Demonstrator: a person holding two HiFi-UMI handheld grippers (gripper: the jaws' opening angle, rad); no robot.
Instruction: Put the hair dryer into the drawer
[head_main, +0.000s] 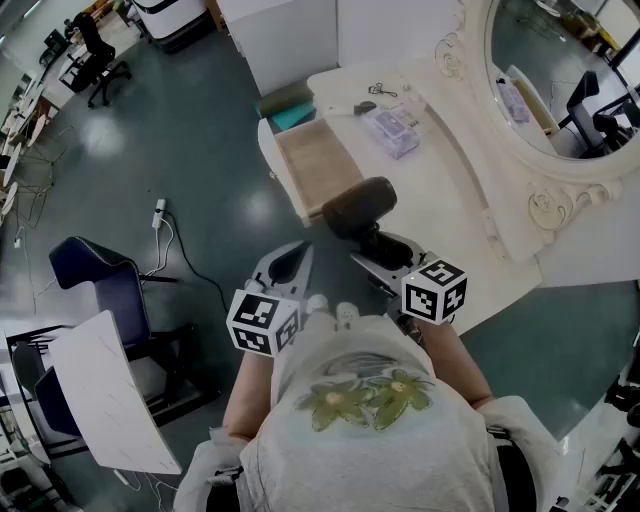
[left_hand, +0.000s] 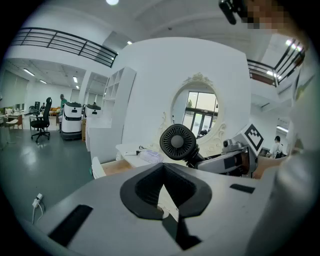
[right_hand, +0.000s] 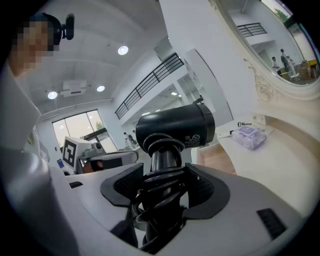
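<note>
A black hair dryer (head_main: 358, 207) is held by its handle, with the coiled cord bunched round it, in my right gripper (head_main: 375, 250); the jaws are shut on the handle (right_hand: 162, 172). Its barrel (right_hand: 175, 127) points sideways, just in front of the open wooden drawer (head_main: 318, 165) of the white dressing table. My left gripper (head_main: 300, 255) hangs beside it to the left, its pads (left_hand: 145, 187) closed together with nothing between them. In the left gripper view the dryer's round rear grille (left_hand: 177, 142) faces me, with the drawer (left_hand: 120, 166) behind it.
The white dressing table top (head_main: 440, 170) carries a purple packet (head_main: 392, 130) and small items. An ornate oval mirror (head_main: 560, 80) stands at the right. A dark chair (head_main: 100, 275), a white board (head_main: 110, 400) and a floor power strip (head_main: 159, 212) lie left.
</note>
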